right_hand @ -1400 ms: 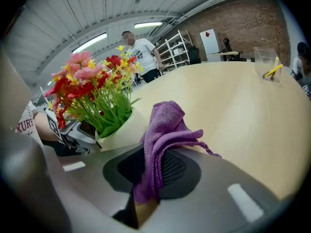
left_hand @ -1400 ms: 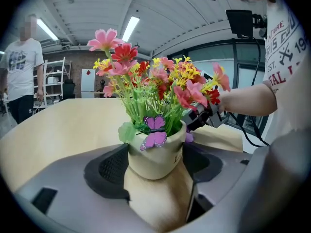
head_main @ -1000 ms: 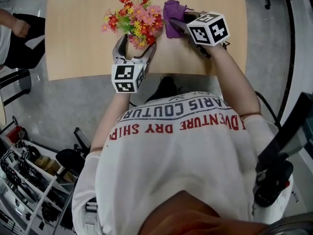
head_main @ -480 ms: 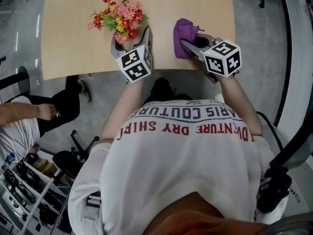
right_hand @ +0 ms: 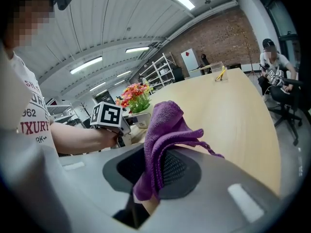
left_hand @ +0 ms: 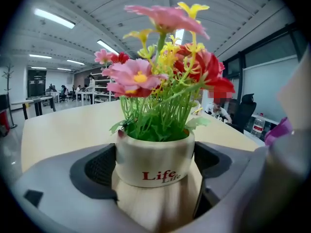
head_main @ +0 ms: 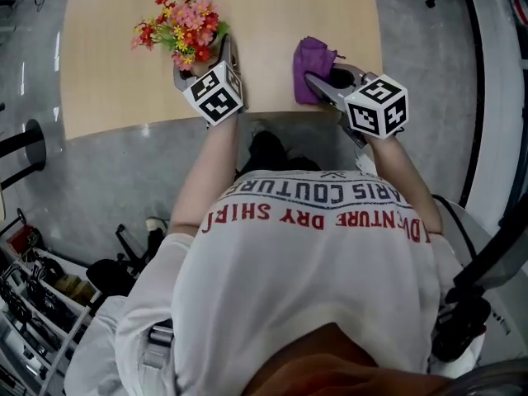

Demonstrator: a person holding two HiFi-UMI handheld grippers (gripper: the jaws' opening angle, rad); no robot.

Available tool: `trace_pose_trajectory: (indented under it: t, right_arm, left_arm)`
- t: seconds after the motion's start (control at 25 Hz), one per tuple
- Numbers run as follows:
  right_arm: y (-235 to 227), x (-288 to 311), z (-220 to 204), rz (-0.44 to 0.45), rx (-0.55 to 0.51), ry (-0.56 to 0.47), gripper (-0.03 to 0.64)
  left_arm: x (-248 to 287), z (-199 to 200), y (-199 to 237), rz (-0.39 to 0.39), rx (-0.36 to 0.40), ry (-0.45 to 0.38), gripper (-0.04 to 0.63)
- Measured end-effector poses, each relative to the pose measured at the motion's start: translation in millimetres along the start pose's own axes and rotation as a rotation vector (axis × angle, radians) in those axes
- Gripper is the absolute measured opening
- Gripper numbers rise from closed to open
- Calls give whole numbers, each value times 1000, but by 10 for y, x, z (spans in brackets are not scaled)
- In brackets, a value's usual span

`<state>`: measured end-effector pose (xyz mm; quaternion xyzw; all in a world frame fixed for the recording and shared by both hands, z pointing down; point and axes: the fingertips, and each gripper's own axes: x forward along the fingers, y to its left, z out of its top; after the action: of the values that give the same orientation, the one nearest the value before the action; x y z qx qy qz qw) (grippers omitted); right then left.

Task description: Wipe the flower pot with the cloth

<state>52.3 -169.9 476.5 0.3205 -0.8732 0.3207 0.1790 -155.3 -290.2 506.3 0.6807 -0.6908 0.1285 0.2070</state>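
Observation:
A small white flower pot (left_hand: pixel 154 161) printed "Life" stands on the wooden table (head_main: pixel 107 97) and holds red, pink and yellow artificial flowers (head_main: pixel 177 25). My left gripper (head_main: pixel 202 56) has it between its wide jaws, which have just been opening. The pads (left_hand: pixel 95 166) stand beside the pot without pressing it. In the head view the flowers and the gripper hide the pot. To the right, near the table's front edge, my right gripper (head_main: pixel 326 74) is shut on a bunched purple cloth (right_hand: pixel 163 140), well apart from the pot.
The table's near edge runs just under both grippers, with grey floor below it. Shelves with clutter (head_main: pixel 41 295) stand at the lower left. At the table's far end are an office chair (right_hand: pixel 286 106) and a seated person.
My right gripper has carried the purple cloth away from the flowers, to the right and toward the front edge. My left gripper has rolled around the pot and its jaws have widened.

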Motion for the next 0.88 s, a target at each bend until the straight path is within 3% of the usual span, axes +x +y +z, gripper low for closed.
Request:
trace_pose_trajectory:
  t: [0.24,0.48,0.88]
  right_arm:
    - [97,139,116,35,3,-8,49]
    - [76,533,227,84,12,-35,49]
    - [199,752,749,146,-4,-82,49]
  left_arm:
    - [-56,6,20,-102,58,20,505]
    - [-84,-194,-12,-316,165,5,505]
    - [-393,-165,-257,-676,330,21,505]
